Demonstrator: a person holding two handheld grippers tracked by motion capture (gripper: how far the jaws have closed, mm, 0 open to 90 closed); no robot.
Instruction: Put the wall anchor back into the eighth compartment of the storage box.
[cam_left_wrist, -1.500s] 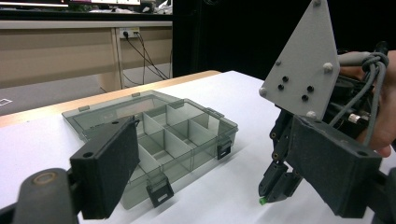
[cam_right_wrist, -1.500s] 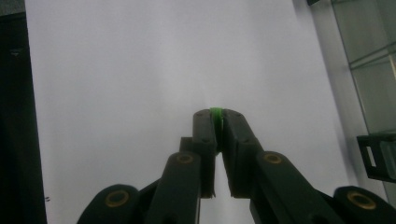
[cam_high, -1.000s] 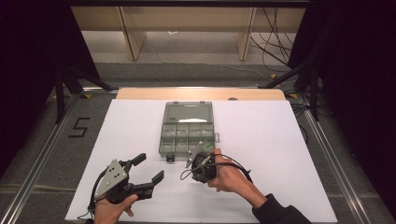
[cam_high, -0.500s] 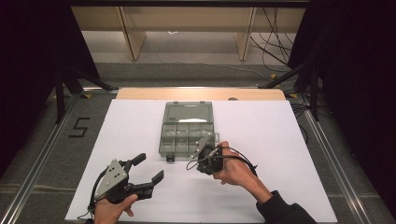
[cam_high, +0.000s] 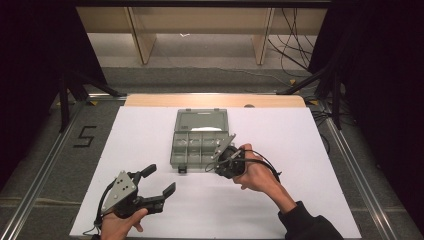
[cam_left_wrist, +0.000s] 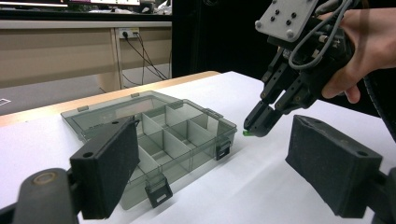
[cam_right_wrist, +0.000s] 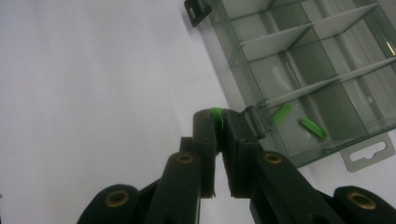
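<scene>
A smoky clear compartment box (cam_high: 198, 140) (cam_left_wrist: 154, 126) (cam_right_wrist: 317, 70) lies open in the middle of the white table, its lid flat behind it. My right gripper (cam_high: 216, 159) (cam_left_wrist: 254, 131) (cam_right_wrist: 216, 113) hangs just off the box's near right corner, shut on a small green piece (cam_right_wrist: 215, 111) (cam_left_wrist: 245, 133) pinched at its tips. Two green pieces (cam_right_wrist: 299, 119) lie in a compartment close to that corner. My left gripper (cam_high: 159, 181) rests low at the table's near left, open, with nothing between its pads (cam_left_wrist: 109, 168).
White paper (cam_high: 300, 150) covers the table, with a wooden strip (cam_high: 150, 100) along its far edge. Metal rails run down both sides. A floor mark "5" (cam_high: 85, 136) sits left of the table. Cables (cam_high: 290, 35) lie on the floor beyond.
My right gripper has lifted and moved away from me toward the box's near right corner, still holding the green piece. The left gripper has stayed put.
</scene>
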